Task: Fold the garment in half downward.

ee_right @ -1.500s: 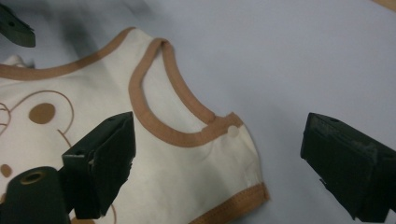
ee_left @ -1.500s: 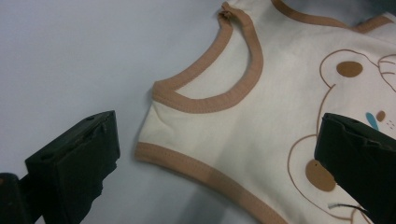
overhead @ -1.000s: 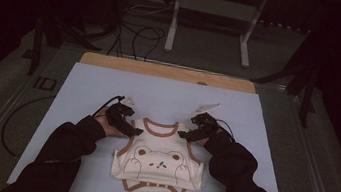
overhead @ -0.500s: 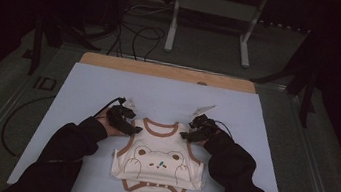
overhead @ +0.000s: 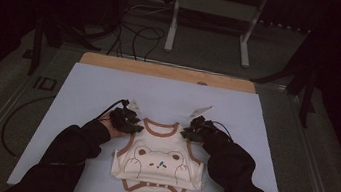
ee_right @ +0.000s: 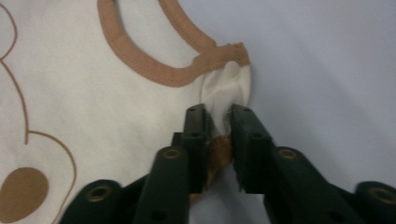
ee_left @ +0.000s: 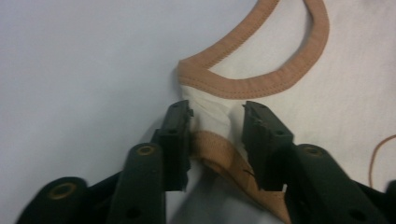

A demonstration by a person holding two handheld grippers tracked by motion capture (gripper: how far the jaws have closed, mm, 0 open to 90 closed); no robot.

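Vest, cream with brown binding and a bear print, lies flat on the pale blue mat that covers the bench, close to the near edge and between our two forearms.

Going left to right in the high view: we hold the left gripper at the vest's left shoulder strap. In the left gripper view the strap is bunched between the jaws, cream cloth above and brown binding below. The left gripper has just been closing; its left jaw touches the fold, while a narrow gap still shows beside the right jaw, so we do not yet record a firm pinch.

The brown-edged neckline sits between the two grippers, lying flat.

We hold the right gripper at the right shoulder strap. In the right gripper view the right gripper has also just been closing, and its jaws stand nearly together with the strap gathered and squeezed between them; cloth puckers just beyond the tips.

Dark sleeves cover both forearms.
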